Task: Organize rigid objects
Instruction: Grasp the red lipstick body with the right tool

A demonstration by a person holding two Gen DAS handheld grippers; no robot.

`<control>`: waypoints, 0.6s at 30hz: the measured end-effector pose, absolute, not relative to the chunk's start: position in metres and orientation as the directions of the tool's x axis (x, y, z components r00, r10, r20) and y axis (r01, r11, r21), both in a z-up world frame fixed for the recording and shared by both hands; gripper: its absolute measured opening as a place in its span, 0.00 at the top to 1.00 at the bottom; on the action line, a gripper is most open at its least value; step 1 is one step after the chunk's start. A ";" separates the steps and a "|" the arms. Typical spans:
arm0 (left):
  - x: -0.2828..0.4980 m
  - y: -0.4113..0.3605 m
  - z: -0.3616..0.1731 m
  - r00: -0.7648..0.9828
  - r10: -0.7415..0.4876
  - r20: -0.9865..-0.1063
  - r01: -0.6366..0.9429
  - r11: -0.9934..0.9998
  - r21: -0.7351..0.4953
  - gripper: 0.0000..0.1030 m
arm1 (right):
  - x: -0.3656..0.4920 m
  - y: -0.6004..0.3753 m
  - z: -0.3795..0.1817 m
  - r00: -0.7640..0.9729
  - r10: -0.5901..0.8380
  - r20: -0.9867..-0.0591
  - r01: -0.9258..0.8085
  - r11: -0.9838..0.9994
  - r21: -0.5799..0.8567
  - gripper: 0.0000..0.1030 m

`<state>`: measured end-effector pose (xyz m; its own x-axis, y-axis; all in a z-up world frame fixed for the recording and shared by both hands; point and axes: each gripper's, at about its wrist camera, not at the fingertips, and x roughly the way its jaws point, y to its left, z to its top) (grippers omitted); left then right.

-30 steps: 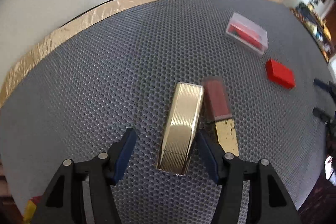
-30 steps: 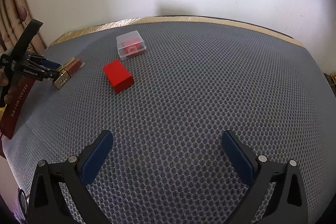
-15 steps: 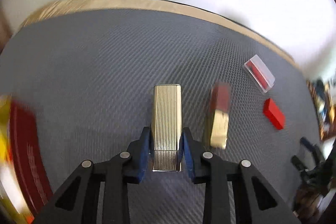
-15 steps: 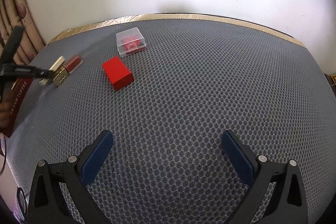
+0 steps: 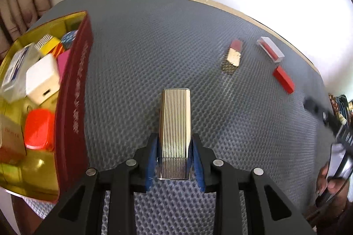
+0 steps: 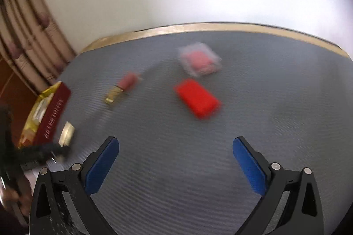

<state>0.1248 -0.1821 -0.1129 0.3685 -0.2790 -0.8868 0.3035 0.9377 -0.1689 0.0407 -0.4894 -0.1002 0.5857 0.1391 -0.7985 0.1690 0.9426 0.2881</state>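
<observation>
My left gripper [image 5: 175, 152] is shut on a ribbed gold case [image 5: 175, 124] and holds it above the grey mesh table, just right of a dark red tin [image 5: 74, 102] with a gold inside. The case also shows in the right wrist view [image 6: 67, 133], next to the tin [image 6: 53, 111]. My right gripper [image 6: 175, 160] is open and empty over the table, near a red block [image 6: 197, 98]. A red and gold lipstick [image 5: 233, 55] [image 6: 122, 87] and a clear box with red contents [image 5: 270, 48] [image 6: 199, 60] lie on the table.
The tin holds several items, among them a white charger [image 5: 42, 78] and an orange box [image 5: 38, 129]. The red block also shows in the left wrist view [image 5: 283, 79]. A gold-edged table rim [image 6: 198, 27] meets a white wall. A curtain [image 6: 24, 36] hangs at left.
My left gripper closed on the gold case, lifted it and swung left to the tin. My right gripper moved left and forward toward the red block, staying open.
</observation>
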 end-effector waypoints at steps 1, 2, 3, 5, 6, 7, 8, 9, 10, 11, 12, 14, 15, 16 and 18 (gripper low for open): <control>0.121 -0.181 -0.113 0.369 -0.281 -0.886 0.304 0.937 -0.171 0.71 | 0.052 -0.480 -0.098 0.581 0.157 -0.799 0.150 0.944 0.295 0.00; 0.119 -0.181 -0.113 0.369 -0.286 -0.885 0.304 0.936 -0.176 0.71 | 0.067 -0.469 -0.096 0.578 0.173 -0.797 0.130 0.945 0.299 0.00; 0.118 -0.177 -0.113 0.369 -0.290 -0.883 0.298 0.937 -0.183 0.71 | 0.082 -0.459 -0.094 0.575 0.175 -0.799 0.121 0.948 0.295 0.00; 0.117 -0.172 -0.113 0.365 -0.301 -0.881 0.292 0.935 -0.199 0.71 | 0.109 -0.441 -0.093 0.557 0.181 -0.811 0.113 0.950 0.290 0.00; 0.117 -0.170 -0.113 0.363 -0.305 -0.881 0.292 0.935 -0.203 0.71 | 0.120 -0.434 -0.094 0.550 0.184 -0.814 0.111 0.951 0.290 0.00; 0.118 -0.168 -0.113 0.363 -0.308 -0.879 0.292 0.934 -0.207 0.71 | 0.133 -0.426 -0.097 0.540 0.171 -0.824 0.119 0.954 0.276 0.00; 0.118 -0.168 -0.113 0.360 -0.311 -0.880 0.292 0.933 -0.210 0.71 | 0.144 -0.420 -0.100 0.522 0.152 -0.839 0.131 0.958 0.255 0.00; 0.122 -0.174 -0.115 0.358 -0.313 -0.880 0.293 0.932 -0.212 0.71 | 0.155 -0.415 -0.105 0.502 0.141 -0.853 0.142 0.960 0.241 0.01; 0.122 -0.172 -0.115 0.354 -0.318 -0.879 0.293 0.931 -0.219 0.71 | 0.164 -0.410 -0.110 0.489 0.134 -0.862 0.153 0.960 0.236 0.02; 0.122 -0.172 -0.116 0.353 -0.321 -0.879 0.294 0.930 -0.222 0.71 | 0.172 -0.406 -0.114 0.476 0.107 -0.873 0.172 0.962 0.212 0.02; 0.122 -0.172 -0.116 0.351 -0.324 -0.879 0.294 0.929 -0.225 0.70 | 0.177 -0.403 -0.118 0.460 0.085 -0.884 0.187 0.964 0.190 0.02; 0.123 -0.168 -0.116 0.351 -0.331 -0.876 0.293 0.927 -0.233 0.70 | 0.189 -0.401 -0.131 0.418 0.070 -0.906 0.219 0.960 0.175 0.02; 0.122 -0.165 -0.115 0.351 -0.332 -0.875 0.294 0.927 -0.234 0.70 | 0.194 -0.399 -0.138 0.395 0.055 -0.917 0.230 0.960 0.157 0.03; 0.122 -0.165 -0.115 0.350 -0.333 -0.876 0.297 0.926 -0.233 0.70 | 0.198 -0.399 -0.147 0.365 0.043 -0.930 0.238 0.961 0.138 0.02; 0.122 -0.163 -0.114 0.345 -0.342 -0.874 0.294 0.924 -0.245 0.70 | 0.199 -0.392 -0.149 0.369 0.012 -0.929 0.215 0.972 0.098 0.02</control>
